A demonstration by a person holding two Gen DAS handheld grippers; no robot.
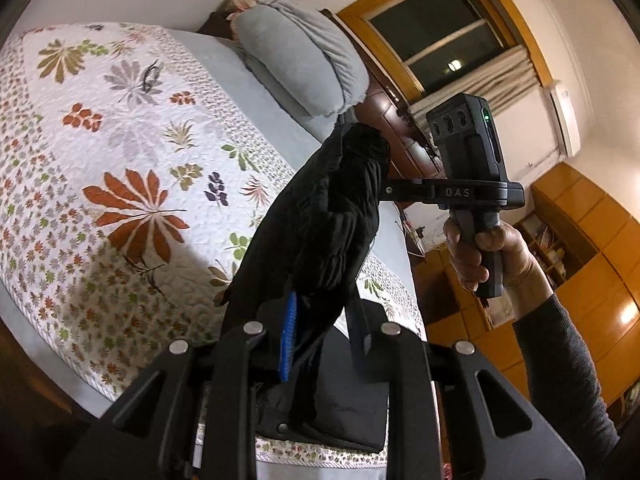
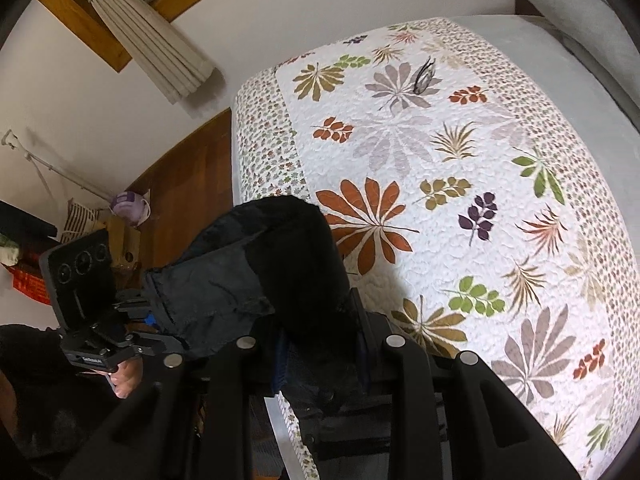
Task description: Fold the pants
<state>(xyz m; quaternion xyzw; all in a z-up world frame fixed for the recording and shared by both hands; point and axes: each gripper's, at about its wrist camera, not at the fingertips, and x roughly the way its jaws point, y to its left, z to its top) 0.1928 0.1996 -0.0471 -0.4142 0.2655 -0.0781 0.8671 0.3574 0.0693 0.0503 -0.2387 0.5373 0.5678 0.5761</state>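
The left gripper [image 1: 316, 344] is pinching the black pants [image 1: 320, 216] right at its tips. You can see the blue pad [image 1: 287, 340] pressed on the cloth. The right gripper [image 2: 320, 344] pinches the other end of the pants, w/ cloth bunched btwn its fingers.

The pants are up in the air, held btwn both grippers, above the near edge of the bed [image 2: 520, 128]. The long way of the pants runs from one gripper across to the other. The flowery quilt [image 1: 120, 140] lies flat just beyond, so the next move is prob. to lower the pants forward onto it.

Hard to tell: which end is waist or legs. The cloth hangs too dark and bunched. Far off sits a grey pillow [image 1: 304, 56].
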